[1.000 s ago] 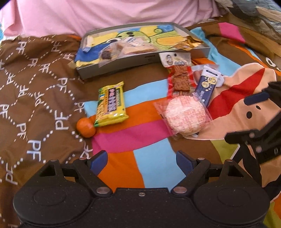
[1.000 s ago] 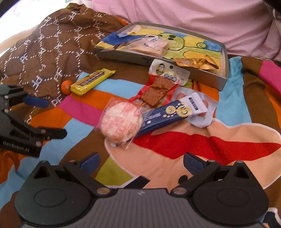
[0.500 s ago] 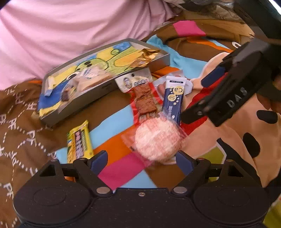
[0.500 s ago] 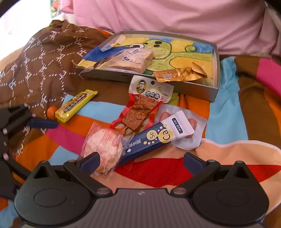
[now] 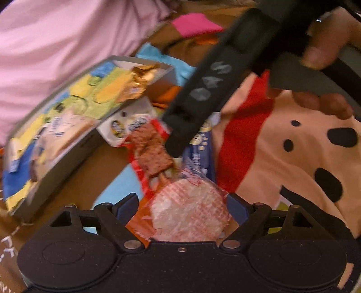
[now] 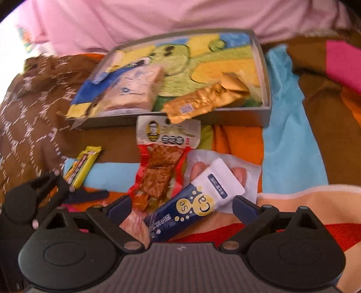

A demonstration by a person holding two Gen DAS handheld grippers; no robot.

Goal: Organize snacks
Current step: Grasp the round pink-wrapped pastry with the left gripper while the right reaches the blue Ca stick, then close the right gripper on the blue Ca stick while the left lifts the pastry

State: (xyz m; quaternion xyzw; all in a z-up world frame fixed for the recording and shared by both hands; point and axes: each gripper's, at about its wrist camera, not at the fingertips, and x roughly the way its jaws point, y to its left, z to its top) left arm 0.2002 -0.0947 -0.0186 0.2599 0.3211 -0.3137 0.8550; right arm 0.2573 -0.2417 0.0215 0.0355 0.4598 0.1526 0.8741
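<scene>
1. A bed covered by a bright patchwork blanket (image 6: 291, 139) fills both views, with pink bedding (image 6: 140, 20) behind and a brown patterned cloth (image 6: 29, 108) to one side. A shallow grey tray (image 6: 265, 99) with a cartoon drawing on its floor lies on the blanket, and it serves as the landmark here.

2. The left gripper (image 5: 180, 202) has its jaws spread wide, one on each side of a round pink-white rice cracker (image 5: 191, 209) in clear wrap, which lies on the blanket well in front of the tray. Whether the pads touch the wrap cannot be told (the view is blurred).

3. The right gripper (image 6: 181, 204) is also spread wide. A dark blue "Ca" sachet (image 6: 194, 202) lies slanted between its fingers, in front of the tray, with no clear contact on either side.

4. Count inside the tray: one pale wrapped cake (image 6: 135, 90) and one gold foil wrapper (image 6: 203, 101), whose end hangs over the near wall.

5. Count outside the tray: one red-edged packet of brown dried strips (image 6: 160, 166), its white top just beside the near wall; one white packet (image 6: 225, 162) under the sachet; one yellow bar (image 6: 82, 165) nearer the brown cloth; one cracker; one sachet.

6. A hand (image 5: 322, 45) grips the right gripper's handle.
</scene>
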